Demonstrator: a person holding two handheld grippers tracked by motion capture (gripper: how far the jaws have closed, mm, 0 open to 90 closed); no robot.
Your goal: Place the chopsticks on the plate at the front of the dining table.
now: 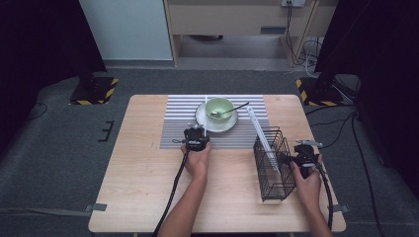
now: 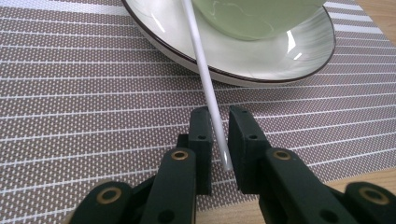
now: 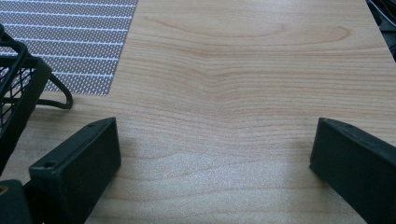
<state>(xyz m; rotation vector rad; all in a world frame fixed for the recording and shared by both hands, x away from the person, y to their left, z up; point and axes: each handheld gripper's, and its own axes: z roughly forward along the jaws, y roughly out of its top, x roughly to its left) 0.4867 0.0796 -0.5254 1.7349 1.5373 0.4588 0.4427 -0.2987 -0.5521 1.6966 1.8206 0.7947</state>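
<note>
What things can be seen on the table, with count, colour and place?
table: one, light wood, under everything.
mat: one, grey and white striped, far middle.
plate: one, white with dark rim, on the mat.
bowl: one, pale green, on the plate.
spoon: one, dark, in the bowl.
stick: one, white, between the left claw's jaws.
basket: one, black wire, right side.
left claw: black, nearly closed.
right claw: black, open, beside the basket.
</note>
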